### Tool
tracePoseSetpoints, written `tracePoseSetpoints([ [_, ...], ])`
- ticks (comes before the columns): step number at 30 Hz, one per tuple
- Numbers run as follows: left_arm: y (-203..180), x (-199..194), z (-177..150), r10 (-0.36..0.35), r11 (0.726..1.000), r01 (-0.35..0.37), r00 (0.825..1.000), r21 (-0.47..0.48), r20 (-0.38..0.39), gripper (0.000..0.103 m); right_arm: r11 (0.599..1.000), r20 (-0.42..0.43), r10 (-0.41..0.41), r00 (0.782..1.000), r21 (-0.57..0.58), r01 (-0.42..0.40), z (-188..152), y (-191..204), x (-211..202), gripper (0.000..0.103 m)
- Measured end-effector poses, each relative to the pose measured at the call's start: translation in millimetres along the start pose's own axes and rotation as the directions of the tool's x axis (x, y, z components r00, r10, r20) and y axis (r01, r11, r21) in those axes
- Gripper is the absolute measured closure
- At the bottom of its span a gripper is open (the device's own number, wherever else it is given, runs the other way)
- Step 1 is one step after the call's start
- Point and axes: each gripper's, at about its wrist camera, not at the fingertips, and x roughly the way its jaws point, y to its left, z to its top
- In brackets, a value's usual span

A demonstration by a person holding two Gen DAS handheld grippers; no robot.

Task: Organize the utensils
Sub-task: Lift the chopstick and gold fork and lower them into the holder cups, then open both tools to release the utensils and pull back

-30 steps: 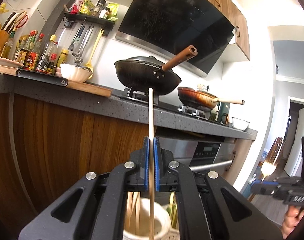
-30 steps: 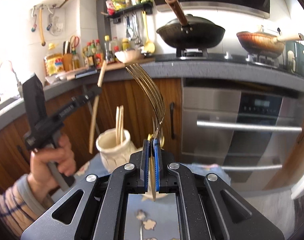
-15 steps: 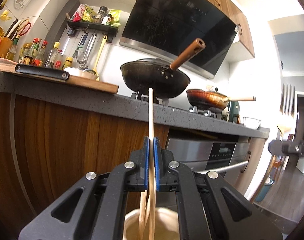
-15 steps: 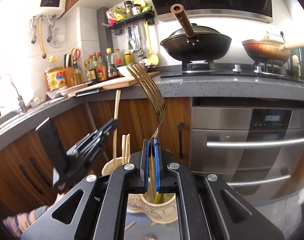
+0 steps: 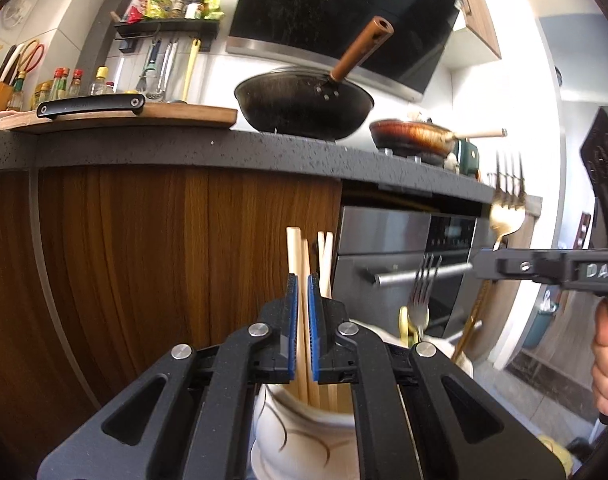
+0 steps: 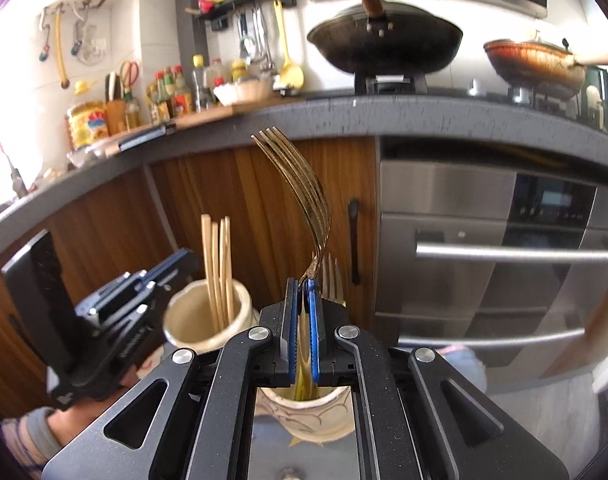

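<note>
**A:** Starting from the left: what is your left gripper (image 5: 301,292) doing now?

**B:** I am holding one chopstick (image 5: 292,256) with it. The jaws are closed tight on the stick, and its lower end is already going inside the white chopstick jar (image 5: 304,436), beside the other chopsticks (image 5: 326,256) that are standing there.

**A:** What are you worrying about there?

**B:** The stick is thin and I am gripping it near the middle. If I am opening too early, it is maybe tipping over the rim instead of dropping in. Also the jar is light, I think, so a push on the rim is maybe shifting it.

**A:** And on the right side?

**B:** My right gripper (image 6: 302,292) is clamping the gold fork (image 6: 304,196) by its handle, tines up, over the second jar (image 6: 304,412). The handle end is reaching into the mouth, where another fork (image 6: 332,276) is standing.

**A:** The risk?

**B:** The fork is heavy at the top. If it is catching on the other fork, it is maybe twisting between the pads or leaning the jar. And the two jars are standing close, so my grippers are maybe bumping each other.
</note>
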Motion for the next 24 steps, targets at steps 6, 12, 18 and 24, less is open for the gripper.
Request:
tracePoseSetpoints([
  [6, 0.1, -0.2, -1.5, 0.006, 1.0, -0.005, 0.999, 0.012, -0.034, 0.099, 1.0, -0.062, -0.004, 0.998, -0.002, 0.004, -14.5, 2.1, 19.0, 0.097],
  [12, -1.1, -4.5, 1.9, 0.004, 1.0, -0.004, 0.999, 0.014, -0.04, 0.096, 1.0, -0.077, 0.0, 0.997, 0.008, 0.0, -20.2, 2.7, 31.1, 0.097],
  [18, -0.3, -12.1, 5.4, 0.014, 1.0, -0.014, 0.999, 0.008, -0.037, 0.052, 0.998, -0.052, 0.005, 0.999, 0.064, -0.002, -21.8, -4.5, 41.5, 0.097],
  [24, -0.3, -23.1, 8.9, 0.021, 0.999, -0.02, 1.0, 0.027, -0.012, 0.026, 0.998, -0.065, -0.002, 0.998, 0.066, 0.007, -25.0, -3.6, 53.7, 0.096],
])
